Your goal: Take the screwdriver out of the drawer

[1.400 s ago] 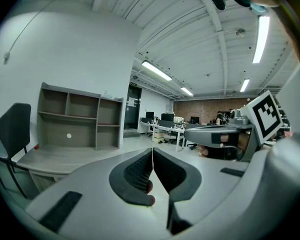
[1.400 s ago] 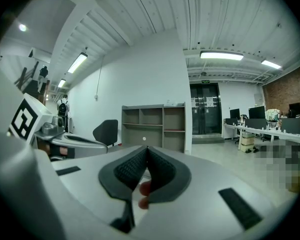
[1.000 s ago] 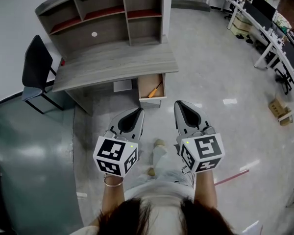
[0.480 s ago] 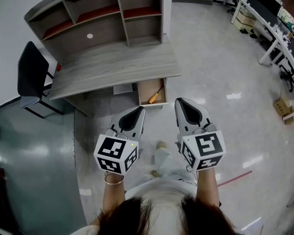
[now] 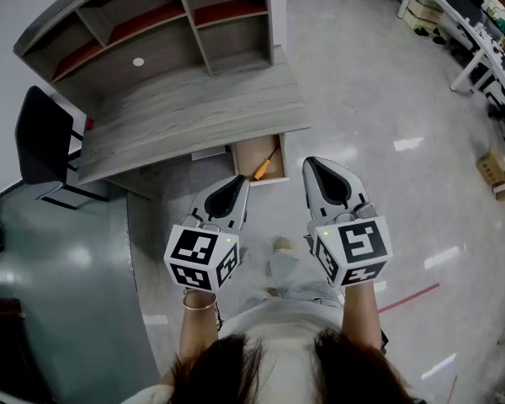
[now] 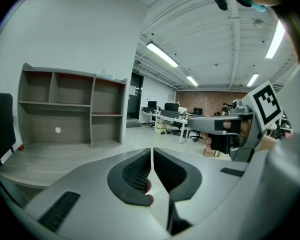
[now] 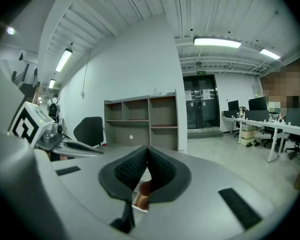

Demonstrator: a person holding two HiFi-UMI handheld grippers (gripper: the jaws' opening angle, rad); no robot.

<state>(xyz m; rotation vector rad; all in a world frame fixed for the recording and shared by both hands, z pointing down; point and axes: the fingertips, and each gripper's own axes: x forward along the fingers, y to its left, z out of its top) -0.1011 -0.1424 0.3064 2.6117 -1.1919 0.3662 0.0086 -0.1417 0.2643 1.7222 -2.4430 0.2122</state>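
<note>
Grey wood-grain laminate covers the desk (image 5: 194, 108), and below its front edge my left gripper (image 5: 238, 183) has its ribbed black pads pressed together on nothing. Just right of it the shallow drawer (image 5: 245, 154) stands pulled open, with the orange-handled screwdriver (image 5: 263, 165) lying slantwise on its smooth brown floor, untouched. My right gripper (image 5: 313, 167) is likewise closed and empty, so reach, grasp and lift-out all remain.

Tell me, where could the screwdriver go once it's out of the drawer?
The whole desktop is bare, from the shelves at its back to its front edge above the drawer. It is tightest in the drawer itself: small, partly under the desktop, with the screwdriver slanting across its right half.
</note>
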